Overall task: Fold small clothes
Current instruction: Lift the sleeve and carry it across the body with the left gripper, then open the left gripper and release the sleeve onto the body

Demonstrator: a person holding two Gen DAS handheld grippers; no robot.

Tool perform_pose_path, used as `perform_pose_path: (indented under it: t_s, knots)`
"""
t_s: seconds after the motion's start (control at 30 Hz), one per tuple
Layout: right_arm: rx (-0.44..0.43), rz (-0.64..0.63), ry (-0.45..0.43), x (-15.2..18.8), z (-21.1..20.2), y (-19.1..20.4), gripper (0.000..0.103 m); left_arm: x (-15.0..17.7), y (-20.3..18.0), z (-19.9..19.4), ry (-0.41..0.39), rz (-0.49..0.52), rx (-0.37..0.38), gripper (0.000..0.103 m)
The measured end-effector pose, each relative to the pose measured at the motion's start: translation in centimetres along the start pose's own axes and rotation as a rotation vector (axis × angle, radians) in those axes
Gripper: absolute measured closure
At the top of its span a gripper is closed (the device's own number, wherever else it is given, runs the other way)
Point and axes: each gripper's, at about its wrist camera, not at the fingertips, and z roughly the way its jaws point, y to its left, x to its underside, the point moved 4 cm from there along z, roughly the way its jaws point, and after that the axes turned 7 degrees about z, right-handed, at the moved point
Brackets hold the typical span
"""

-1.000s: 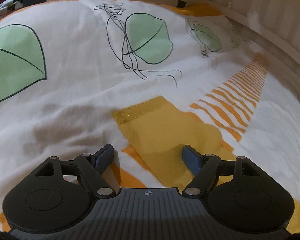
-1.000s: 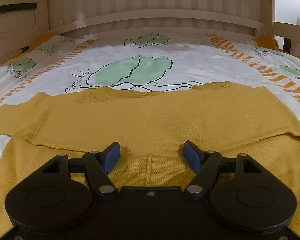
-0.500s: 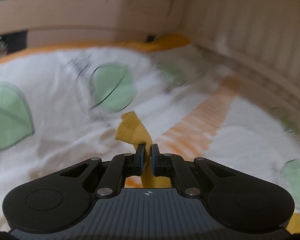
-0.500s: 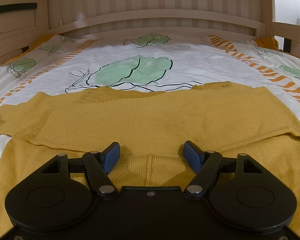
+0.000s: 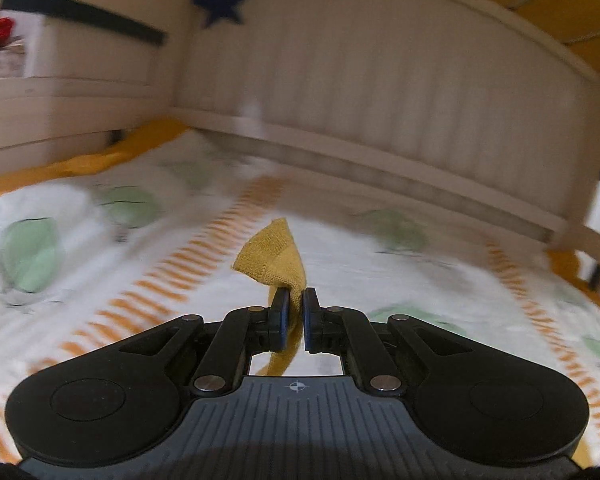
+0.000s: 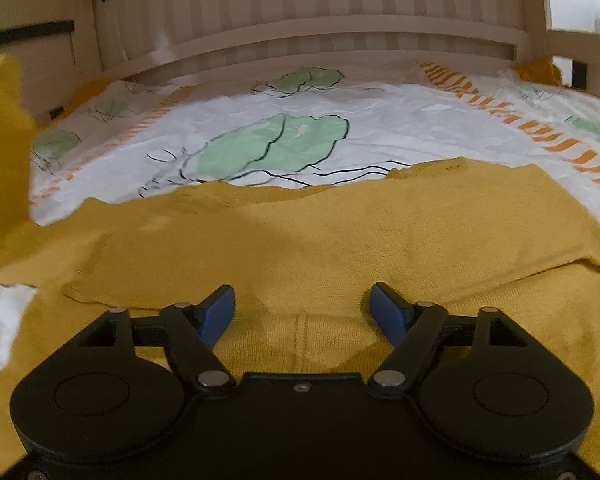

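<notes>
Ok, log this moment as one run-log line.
left gripper: shut on sleeve cuff, lifted above bedsheet | right gripper: jaws opening, hovering over yellow sweater | fold: in progress

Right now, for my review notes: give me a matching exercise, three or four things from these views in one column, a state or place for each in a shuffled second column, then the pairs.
Things:
1. left gripper
2. right gripper
3. yellow sweater
4. blue star

States or places:
A. spread on the leaf-print bedsheet
B. jaws apart and opening, over the knit
C. on the wall above the bed
D. clamped on a yellow sleeve cuff

Pairs: 1-D, 2-B, 3-A, 4-C
</notes>
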Motion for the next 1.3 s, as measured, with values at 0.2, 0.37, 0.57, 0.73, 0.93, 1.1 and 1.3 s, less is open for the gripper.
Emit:
perform_pose_path:
  t_s: [0.2, 0.37, 0.57, 0.73, 0.93, 1.1, 1.3]
  knots:
    - [-0.11, 0.096, 0.015, -1.8, -2.6, -1.4, 0.023, 1.5, -9.4, 0.3, 0.016, 0.034, 0.14, 0.096]
    - [-0.102, 0.046, 0.01, -1.8, -5.8, -3.0, 0.023, 4.1, -16.8, 1.2, 0.047, 0.108, 0.248, 0.096]
    - [-0.07, 0.145, 0.055, -1.1, -7.9, -6.9, 0.023, 8.6, -23.4, 2.7, 0.121, 0.15, 0.309, 0.096]
    - [-0.044, 0.183, 0.09, -0.1, -8.2, -8.9, 0.023, 11.1, -26.9, 2.9, 0.171, 0.201, 0.359, 0.096]
    - [-0.063, 0.167, 0.096, -0.3, -8.8, -9.2, 0.023, 10.6, -26.8, -0.3, 0.161, 0.221, 0.424, 0.076]
    - [-0.076, 0.181, 0.083, -1.4, -8.9, -9.6, 0.023, 11.0, -21.8, -2.3, 0.137, 0.242, 0.279, 0.073]
    - [-0.085, 0.165, 0.058, -3.8, -8.3, -9.4, 0.023, 14.6, -13.4, -1.8, 0.244, 0.203, 0.085, 0.073]
